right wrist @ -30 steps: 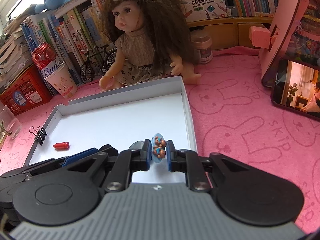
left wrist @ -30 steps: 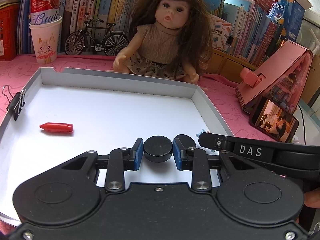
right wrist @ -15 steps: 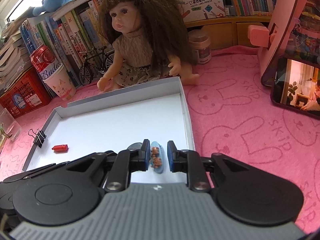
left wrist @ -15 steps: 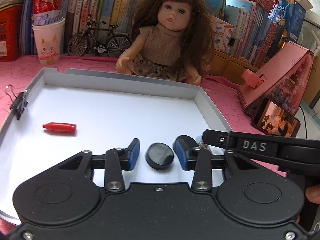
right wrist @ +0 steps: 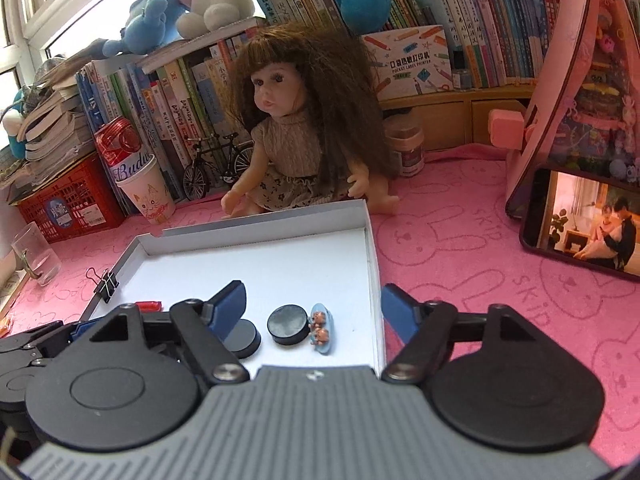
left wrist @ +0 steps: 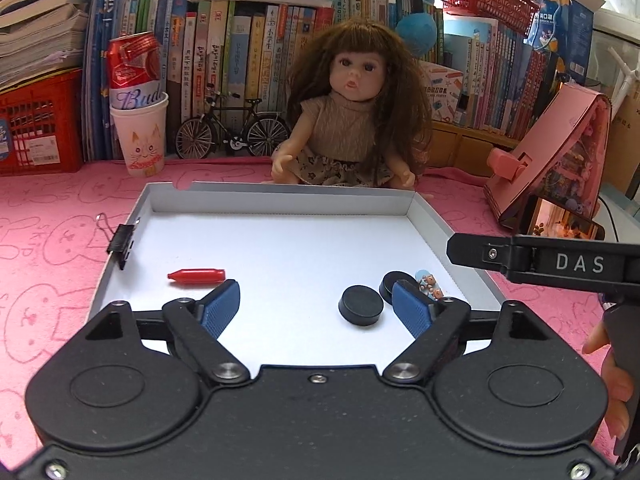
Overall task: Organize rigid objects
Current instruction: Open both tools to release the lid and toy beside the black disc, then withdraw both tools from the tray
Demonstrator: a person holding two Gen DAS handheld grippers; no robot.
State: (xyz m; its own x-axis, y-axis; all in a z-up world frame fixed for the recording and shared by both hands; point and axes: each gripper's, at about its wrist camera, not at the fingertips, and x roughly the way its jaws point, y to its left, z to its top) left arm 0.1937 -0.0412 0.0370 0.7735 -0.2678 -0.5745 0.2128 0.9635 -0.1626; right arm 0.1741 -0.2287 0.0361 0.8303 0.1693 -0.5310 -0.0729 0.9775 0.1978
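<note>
A shallow white tray [left wrist: 280, 202] [right wrist: 372, 256] lies on the pink cloth. On its floor are two black discs [left wrist: 361, 305] [left wrist: 394, 283], a small blue bear trinket [left wrist: 429, 285] and a red bullet-shaped piece [left wrist: 196, 276]. My left gripper [left wrist: 316, 292] hovers just above the tray's near edge. Its jaws are opening wide, and the nearer disc lies free between them. My right gripper [right wrist: 313, 295] is also opening. One disc [right wrist: 289, 324] and the bear trinket [right wrist: 320, 328] lie loose on the floor beneath it. The other disc [right wrist: 242, 338] is partly hidden behind its left finger.
A black binder clip [left wrist: 122, 240] grips the tray's left wall. A doll [left wrist: 352, 120] sits behind the tray, beside a model bicycle [left wrist: 232, 128] and a paper cup holding a can [left wrist: 138, 128]. A phone [right wrist: 584, 224] leans on a pink toy house [right wrist: 580, 92] at the right.
Both grippers opened and drew back and up. The left let go of its black disc and the right let go of the bear trinket. Both objects now lie on the tray floor.
</note>
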